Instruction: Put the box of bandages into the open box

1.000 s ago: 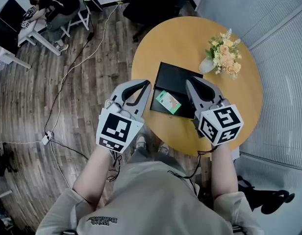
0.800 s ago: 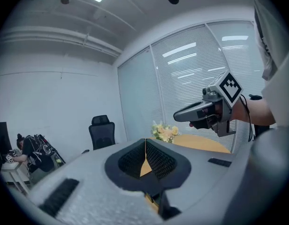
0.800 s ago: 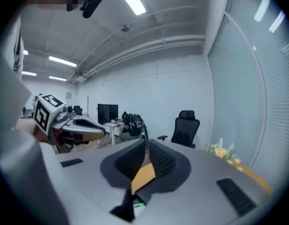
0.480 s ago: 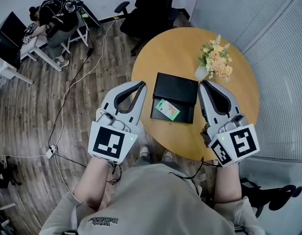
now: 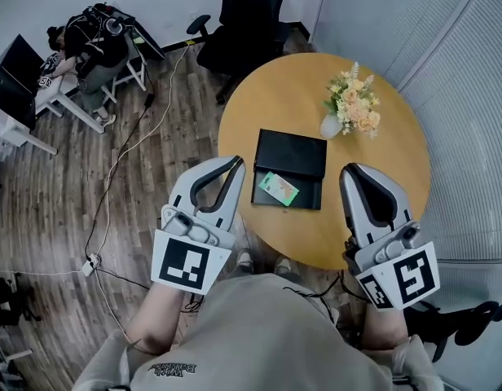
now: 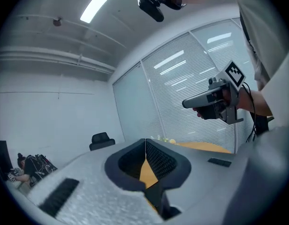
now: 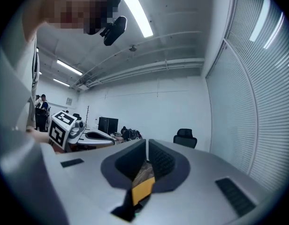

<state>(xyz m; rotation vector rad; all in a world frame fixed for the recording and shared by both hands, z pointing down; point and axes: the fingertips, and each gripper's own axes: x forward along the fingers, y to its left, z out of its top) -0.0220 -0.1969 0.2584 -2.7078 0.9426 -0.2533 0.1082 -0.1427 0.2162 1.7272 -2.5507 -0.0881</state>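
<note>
On a round wooden table (image 5: 389,177), the flat green bandage box (image 5: 279,189) is seen inside the black rectangular box (image 5: 293,151), between the left gripper (image 5: 236,164) and right gripper (image 5: 351,170), both closed and empty.

The sweatshirt (image 5: 259,332) is beige; the grey left tool (image 5: 236,160) and right tool (image 5: 354,169) bear black-and-white marker cubes (image 5: 186,265).
</note>
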